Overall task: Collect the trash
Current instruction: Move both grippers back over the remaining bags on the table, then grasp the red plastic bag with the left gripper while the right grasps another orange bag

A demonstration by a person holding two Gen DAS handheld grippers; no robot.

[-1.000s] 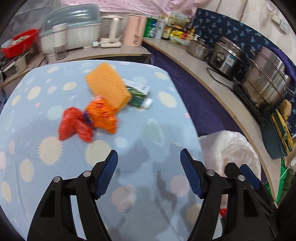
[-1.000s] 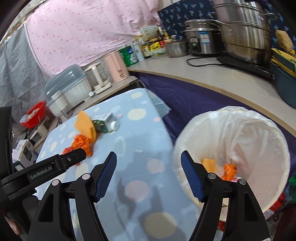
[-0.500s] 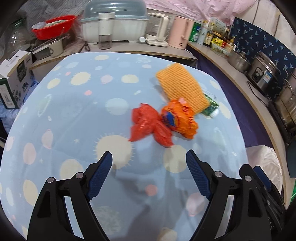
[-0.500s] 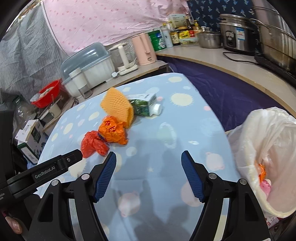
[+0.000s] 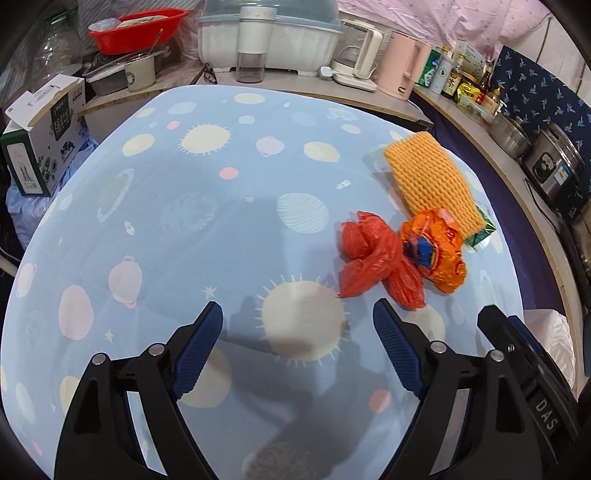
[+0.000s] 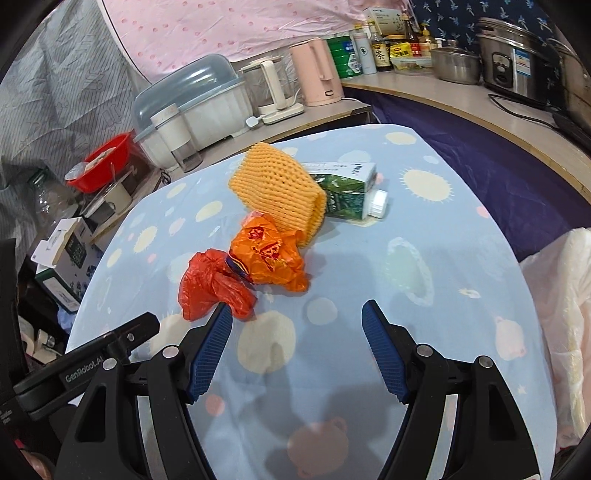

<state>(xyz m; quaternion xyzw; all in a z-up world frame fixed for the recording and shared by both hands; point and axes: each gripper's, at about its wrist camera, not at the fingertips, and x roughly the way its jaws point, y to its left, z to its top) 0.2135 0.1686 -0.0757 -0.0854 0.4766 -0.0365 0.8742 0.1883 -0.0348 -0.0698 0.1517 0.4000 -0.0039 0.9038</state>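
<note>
A crumpled red plastic bag lies on the blue patterned tablecloth, touching an orange plastic bag. Behind them lies a yellow foam fruit net, leaning on a green and white carton with a white cap. My left gripper is open and empty, just short and left of the red bag. My right gripper is open and empty, close in front of both bags, its left finger by the red bag. The white bin bag is at the table's right.
A counter curves round the back with a covered dish rack, a pink kettle, bottles and steel pots. A red basin and a cardboard box stand to the left. The left gripper's arm crosses the right view's lower left.
Both grippers have swung left, away from the bin bag, toward the trash on the table. The bags now sit closer to the right gripper. Both stay open.
</note>
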